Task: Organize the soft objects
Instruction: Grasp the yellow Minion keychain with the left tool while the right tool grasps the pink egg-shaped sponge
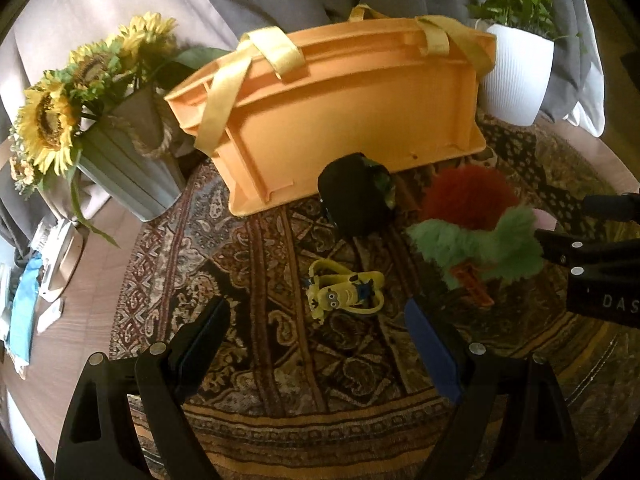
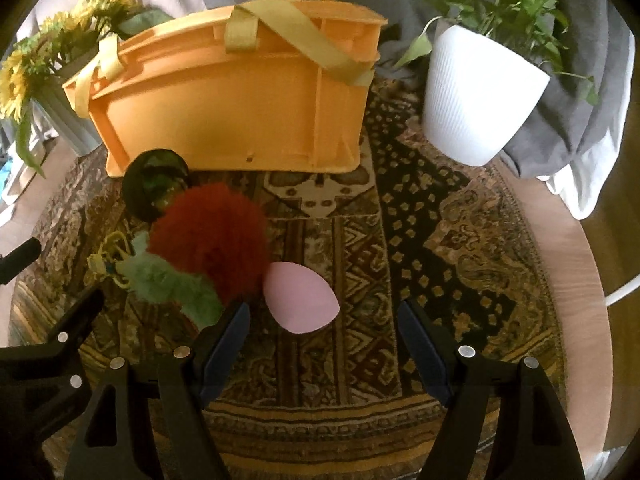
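An orange crate (image 1: 332, 120) (image 2: 236, 104) with yellow straps stands at the back of a patterned round rug. In front of it lie a dark green-black soft ball (image 1: 356, 196) (image 2: 154, 184), a yellow minion toy (image 1: 344, 290) (image 2: 106, 260), a furry red pompom (image 1: 468, 196) (image 2: 208, 236), a fluffy green toy (image 1: 476, 244) (image 2: 168, 284) and a pink egg-shaped sponge (image 2: 300, 300). My left gripper (image 1: 318, 322) is open and empty just short of the minion. My right gripper (image 2: 324, 320) is open and empty, with the pink sponge just beyond its jaws.
A grey pot of sunflowers (image 1: 124, 160) (image 2: 48, 92) stands left of the crate. A white ribbed plant pot (image 1: 516, 76) (image 2: 476, 92) stands right of it. Grey fabric lies behind. The patterned rug (image 1: 280, 360) (image 2: 440, 220) covers a round wooden table. Papers (image 1: 24, 308) lie far left.
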### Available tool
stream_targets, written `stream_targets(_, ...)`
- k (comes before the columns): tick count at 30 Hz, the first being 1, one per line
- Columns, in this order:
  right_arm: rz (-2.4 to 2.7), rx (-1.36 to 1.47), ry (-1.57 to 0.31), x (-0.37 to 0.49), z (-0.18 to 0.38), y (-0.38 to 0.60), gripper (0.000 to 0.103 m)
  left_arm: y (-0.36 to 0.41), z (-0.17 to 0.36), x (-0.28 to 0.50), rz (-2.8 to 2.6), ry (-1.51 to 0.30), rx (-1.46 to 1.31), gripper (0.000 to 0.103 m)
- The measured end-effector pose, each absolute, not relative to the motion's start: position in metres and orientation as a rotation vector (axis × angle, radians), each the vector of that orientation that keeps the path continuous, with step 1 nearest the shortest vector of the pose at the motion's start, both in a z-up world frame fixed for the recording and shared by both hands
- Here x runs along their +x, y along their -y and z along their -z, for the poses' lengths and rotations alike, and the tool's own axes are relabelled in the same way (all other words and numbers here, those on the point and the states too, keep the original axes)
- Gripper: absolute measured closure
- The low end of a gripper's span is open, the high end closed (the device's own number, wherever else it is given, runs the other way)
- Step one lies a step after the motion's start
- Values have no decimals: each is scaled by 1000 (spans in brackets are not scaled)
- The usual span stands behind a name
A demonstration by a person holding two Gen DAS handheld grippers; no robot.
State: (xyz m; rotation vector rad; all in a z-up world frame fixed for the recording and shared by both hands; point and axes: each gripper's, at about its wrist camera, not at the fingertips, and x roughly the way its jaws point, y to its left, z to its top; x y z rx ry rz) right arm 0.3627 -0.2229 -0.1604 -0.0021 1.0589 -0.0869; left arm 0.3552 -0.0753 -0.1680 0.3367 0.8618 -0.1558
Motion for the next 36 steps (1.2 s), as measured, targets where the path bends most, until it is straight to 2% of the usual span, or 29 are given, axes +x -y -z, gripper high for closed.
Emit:
stream_targets(12, 74, -33, -1097, 381, 176, 221, 26, 79, 185, 373, 167, -891, 342, 14)
stream_targets(23, 63, -59, -1092, 387, 187, 219, 28, 80, 200, 383, 200, -925, 327, 27)
stream_targets(29, 51, -58, -1103, 390, 193, 218, 38, 81, 203, 386, 218, -933, 305, 37)
stream_targets(31, 43, -53, -1103, 390, 193, 219, 45, 80, 203, 387, 233, -936, 293, 45)
stream_targets(36, 16, -37, -1100, 390, 192, 221, 56, 80, 204, 388, 253, -944, 267, 49)
